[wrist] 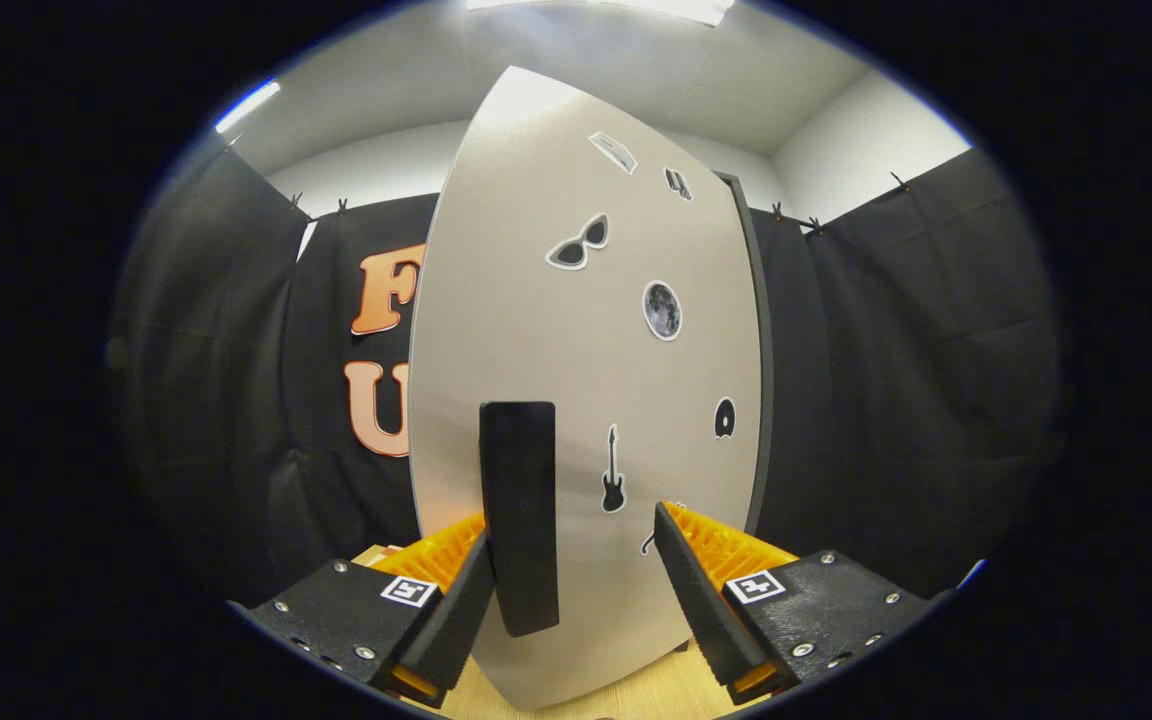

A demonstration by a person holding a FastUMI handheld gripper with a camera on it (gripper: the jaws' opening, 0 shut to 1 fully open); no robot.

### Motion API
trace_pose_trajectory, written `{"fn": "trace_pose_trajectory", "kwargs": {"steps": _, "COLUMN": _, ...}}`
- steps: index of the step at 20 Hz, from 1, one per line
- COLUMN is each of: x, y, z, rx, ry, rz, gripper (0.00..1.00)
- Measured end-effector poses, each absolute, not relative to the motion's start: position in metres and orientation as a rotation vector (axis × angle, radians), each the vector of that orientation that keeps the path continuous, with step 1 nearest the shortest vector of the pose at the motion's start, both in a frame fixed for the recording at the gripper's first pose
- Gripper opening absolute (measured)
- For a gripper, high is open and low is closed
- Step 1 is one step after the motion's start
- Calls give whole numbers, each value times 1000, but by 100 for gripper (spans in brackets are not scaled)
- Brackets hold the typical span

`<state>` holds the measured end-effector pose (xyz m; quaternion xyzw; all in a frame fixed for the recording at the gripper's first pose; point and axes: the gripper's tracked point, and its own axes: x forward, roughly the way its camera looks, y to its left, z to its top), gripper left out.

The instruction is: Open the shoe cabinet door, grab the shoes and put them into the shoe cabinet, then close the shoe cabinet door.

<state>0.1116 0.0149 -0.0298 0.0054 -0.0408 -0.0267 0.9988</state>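
stage: door-opening, early | my claw (576, 560) spread wide, black handle (519, 515) between its fingers, by the left one, neither pressing | cabinet door (586, 400) looks shut, just ahead | left: pull open, load shoes, close

Bright ceiling light panels (636, 8) above me glare off the pale grey cabinet door's (576, 300) top. Fisheye bends its edges, my black-and-orange gripper (571, 560) stays sharp, dark drapes dim.
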Motion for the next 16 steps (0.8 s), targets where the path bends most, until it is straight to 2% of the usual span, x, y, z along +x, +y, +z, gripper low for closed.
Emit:
{"fn": "trace_pose_trajectory", "kwargs": {"steps": 8, "x": 128, "y": 29, "z": -37, "rx": 68, "ry": -81, "rz": -133, "gripper": 88}}
{"fn": "trace_pose_trajectory", "kwargs": {"steps": 16, "x": 153, "y": 54, "z": -45, "rx": 112, "ry": -48, "rz": -93, "gripper": 90}}
